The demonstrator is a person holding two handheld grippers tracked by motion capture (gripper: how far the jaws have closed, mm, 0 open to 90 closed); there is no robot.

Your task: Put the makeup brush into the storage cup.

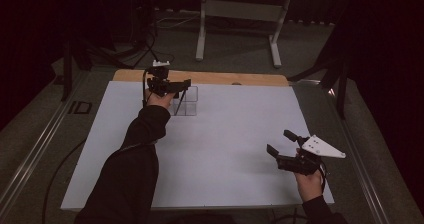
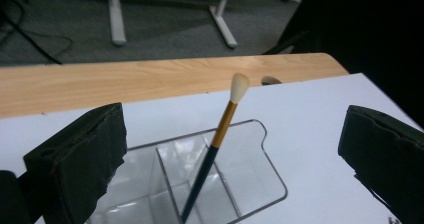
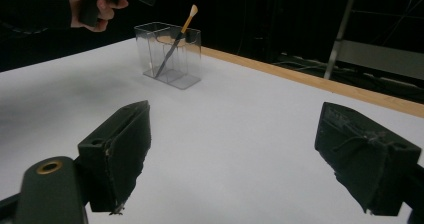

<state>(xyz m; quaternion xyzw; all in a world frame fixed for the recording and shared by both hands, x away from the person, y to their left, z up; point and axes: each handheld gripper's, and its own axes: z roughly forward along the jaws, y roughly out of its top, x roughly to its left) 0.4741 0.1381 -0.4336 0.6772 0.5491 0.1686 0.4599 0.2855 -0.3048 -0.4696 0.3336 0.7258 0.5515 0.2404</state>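
while the left gripper (image 2: 232,149) hangs above the far left part of the table, its two black jaws stand wide apart with nothing between them that they touch. between and beyond those jaws, in the left gripper view, a clear plastic holder (image 2: 250,184) with inner dividers sits on the white table sheet (image 2: 310,114), and a brush (image 2: 217,136) leans inside one of its compartments, dark handle down, gold ferrule and pale bristle tip up and tilted toward the far edge. the jaws flank the holder from above but are clear of both holder and brush.

the right gripper (image 3: 232,159) also has its jaws spread wide, empty, hovering over bare white sheet. in the right gripper view the holder (image 3: 172,59) stands well ahead of it with the brush (image 3: 177,36) slanting out of the top, and the person's left hand (image 3: 95,6) is up beside the holder.

from the high view, the left gripper (image 1: 167,84) is just beside the holder (image 1: 186,101) near the far edge, by the strip of bare wood tabletop (image 1: 240,77). the right gripper (image 1: 292,156) is well apart from them, near the sheet's (image 1: 225,149) near right corner, held in the right hand (image 1: 309,181).
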